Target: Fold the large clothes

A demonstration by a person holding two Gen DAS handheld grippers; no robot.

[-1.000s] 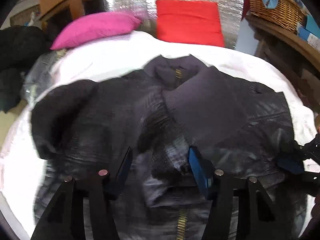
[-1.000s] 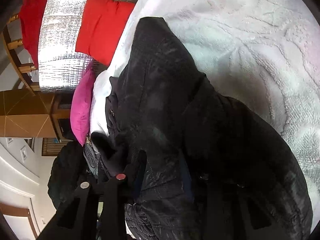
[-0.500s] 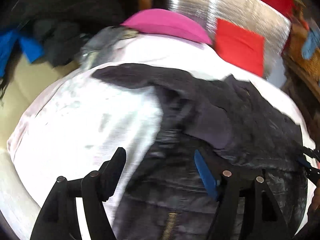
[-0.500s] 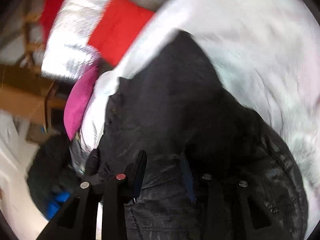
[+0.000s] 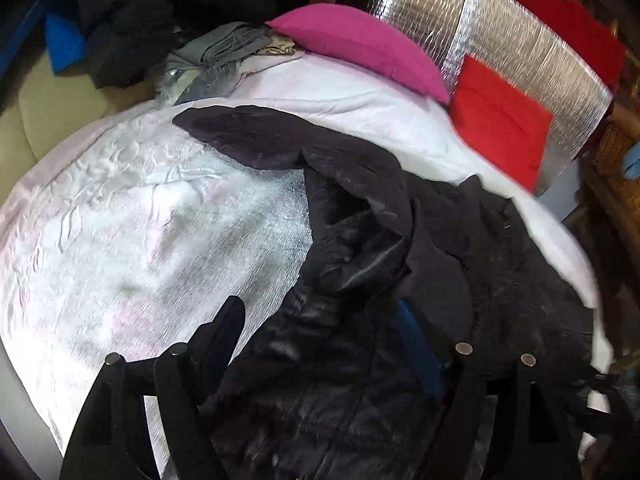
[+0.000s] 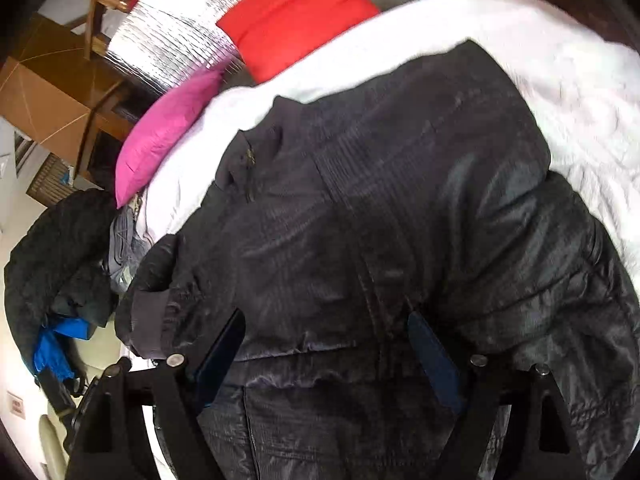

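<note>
Right ahead of both wide-open tools, left tool (image 5: 320,340) and right tool (image 6: 328,344): black jacket (image 6: 380,220) half-spread on the bed (image 5: 120,220), sleeve fold probably next, needing a firm pinch.

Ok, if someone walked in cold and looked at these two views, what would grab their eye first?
The big black puffer jacket sprawled over the white bedspread fills both views, one sleeve stretched toward the bed's head. Behind it, the pink pillow and red cushion pop against a shiny silver foil panel. The left gripper and right gripper both stand open over the jacket.
</note>
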